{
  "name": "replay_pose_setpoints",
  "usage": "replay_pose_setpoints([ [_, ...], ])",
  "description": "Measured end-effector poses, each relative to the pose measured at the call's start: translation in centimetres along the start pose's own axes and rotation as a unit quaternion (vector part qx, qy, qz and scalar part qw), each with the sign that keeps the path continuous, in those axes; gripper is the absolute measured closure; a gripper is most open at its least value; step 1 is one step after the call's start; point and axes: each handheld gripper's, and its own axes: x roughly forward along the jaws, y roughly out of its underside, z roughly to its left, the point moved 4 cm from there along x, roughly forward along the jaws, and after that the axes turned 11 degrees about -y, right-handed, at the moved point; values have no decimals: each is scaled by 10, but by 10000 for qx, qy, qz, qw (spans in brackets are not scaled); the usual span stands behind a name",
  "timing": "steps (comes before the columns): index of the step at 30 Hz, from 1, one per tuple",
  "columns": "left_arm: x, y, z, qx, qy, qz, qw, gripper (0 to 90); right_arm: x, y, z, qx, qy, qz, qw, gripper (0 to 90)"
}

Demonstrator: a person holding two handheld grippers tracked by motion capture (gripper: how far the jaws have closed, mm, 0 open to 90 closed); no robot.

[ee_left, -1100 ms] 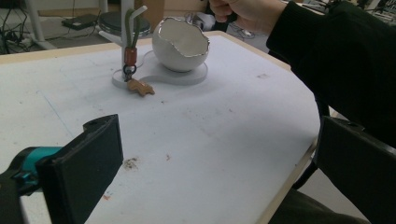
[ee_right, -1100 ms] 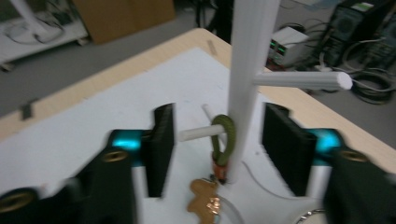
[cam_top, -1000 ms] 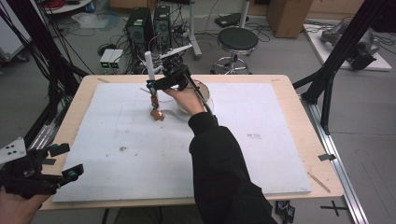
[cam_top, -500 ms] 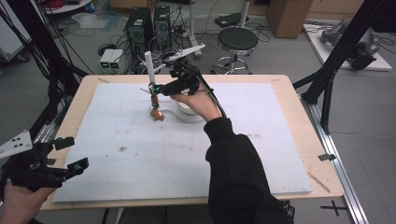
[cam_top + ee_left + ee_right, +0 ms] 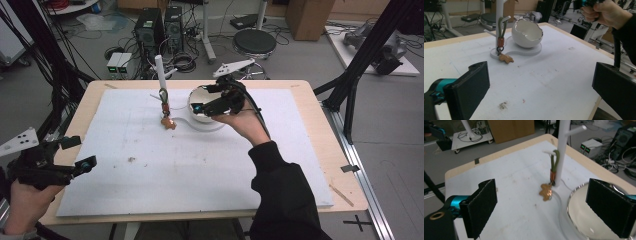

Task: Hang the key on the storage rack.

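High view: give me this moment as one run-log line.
keychain: hung on stand peg | right hand-held gripper: open over egg bowl | left hand-held gripper: open, table's near-left edge

One keychain (image 5: 165,107), one bowl (image 5: 527,29), one stand (image 5: 159,70)

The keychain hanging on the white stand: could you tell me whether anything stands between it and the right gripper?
Nothing visible does. The right gripper hovers open over the bowl, and the keychain hangs unobstructed beside it.

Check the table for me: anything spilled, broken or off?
A small dark smudge marks the white mat near its front. The bowl's jagged, eggshell-like rim looks like design, not damage. Nothing spilled.
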Motion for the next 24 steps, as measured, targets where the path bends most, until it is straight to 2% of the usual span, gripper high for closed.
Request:
replay_pose_setpoints([
  [6,15,0,-2,10,126,70,9999,17,-40,21,8,74,104,-226,9997,94],
  [9,24,-1,-5,32,176,77,9998,17,-58,33,10,143,227,-208,9994,94],
  [11,26,-2,-5,42,192,74,9998,17,-63,36,10,116,272,-195,9994,94],
  [13,30,-4,-5,44,214,60,9997,17,-78,48,13,148,338,-193,9991,94],
  [14,32,-4,-5,46,219,62,9997,17,-78,48,13,148,338,-193,9991,94],
  [15,37,-4,-5,45,212,71,9997,17,-87,56,14,184,399,-245,9987,94],
  [20,42,-6,-3,3,222,63,9997,17,-109,76,21,289,625,-515,9963,94],
  [22,45,-7,-3,14,261,40,9997,17,-117,85,25,284,733,-530,9955,94],
  [24,46,-8,-4,23,281,20,9996,17,-124,95,27,317,744,-534,9953,94],
])
